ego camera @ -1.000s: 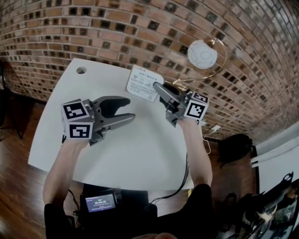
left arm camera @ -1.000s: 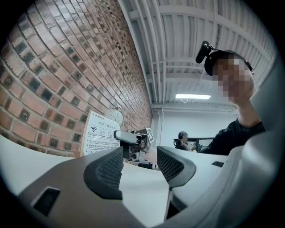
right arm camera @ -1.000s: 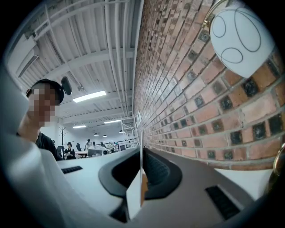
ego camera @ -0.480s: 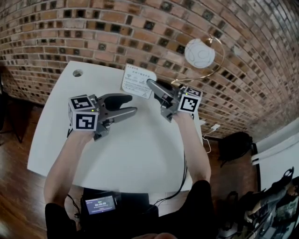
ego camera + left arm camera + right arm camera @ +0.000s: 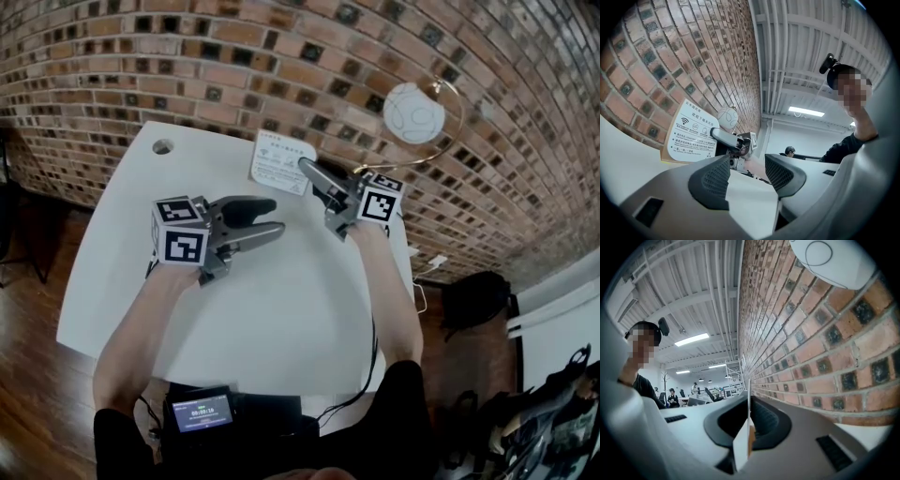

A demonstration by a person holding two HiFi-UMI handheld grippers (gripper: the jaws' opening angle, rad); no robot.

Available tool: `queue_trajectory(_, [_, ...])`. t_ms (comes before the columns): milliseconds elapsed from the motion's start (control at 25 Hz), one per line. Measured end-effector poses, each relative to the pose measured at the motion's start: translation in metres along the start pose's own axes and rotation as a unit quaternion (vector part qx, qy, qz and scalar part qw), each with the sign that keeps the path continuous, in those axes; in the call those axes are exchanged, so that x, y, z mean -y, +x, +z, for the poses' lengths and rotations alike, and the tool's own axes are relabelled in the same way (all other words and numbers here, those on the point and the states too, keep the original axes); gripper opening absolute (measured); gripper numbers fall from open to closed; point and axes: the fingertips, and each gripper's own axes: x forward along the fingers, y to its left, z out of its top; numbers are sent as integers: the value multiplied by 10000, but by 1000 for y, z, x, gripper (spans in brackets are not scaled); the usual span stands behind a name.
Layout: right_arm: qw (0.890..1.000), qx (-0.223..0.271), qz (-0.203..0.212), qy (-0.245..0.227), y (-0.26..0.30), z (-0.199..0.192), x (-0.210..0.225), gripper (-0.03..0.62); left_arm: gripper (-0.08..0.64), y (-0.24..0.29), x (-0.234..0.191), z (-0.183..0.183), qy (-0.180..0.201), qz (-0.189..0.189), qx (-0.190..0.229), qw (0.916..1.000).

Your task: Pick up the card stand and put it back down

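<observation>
Right gripper (image 5: 309,170) is clamped on the edge of the card stand (image 5: 280,161), upper centre of the head view, by the brick wall (image 5: 281,56). Left gripper (image 5: 270,217) is slack and empty, centre-left over the table (image 5: 281,309). Looks like the put-down step. Can't tell if the base is seated. Next: lower until it's flat, then release.

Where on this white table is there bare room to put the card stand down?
The near half of the table is bare, and so is the left back corner around the cable hole. It is crowded at the back right: the right tool grips the card stand there, near the lamp.
</observation>
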Motion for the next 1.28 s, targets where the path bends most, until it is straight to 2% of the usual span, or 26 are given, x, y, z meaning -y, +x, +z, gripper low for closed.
queue_trajectory(160, [9999, 10, 6, -114, 4, 1, 12, 25, 224, 0, 0, -4, -28, -72, 12, 10000])
queue_trajectory(360, [9999, 109, -49, 78, 9, -6, 37, 25, 224, -3, -3, -1, -99, -91, 193, 9997])
queue_trajectory(760, [9997, 224, -24, 40, 12, -15, 74, 25, 224, -3, -4, -8, -77, -110, 54, 9999])
queue_trajectory(1280, [9999, -45, 119, 27, 36, -22, 112, 24, 224, -5, -1, -8, -99, -116, 49, 9999])
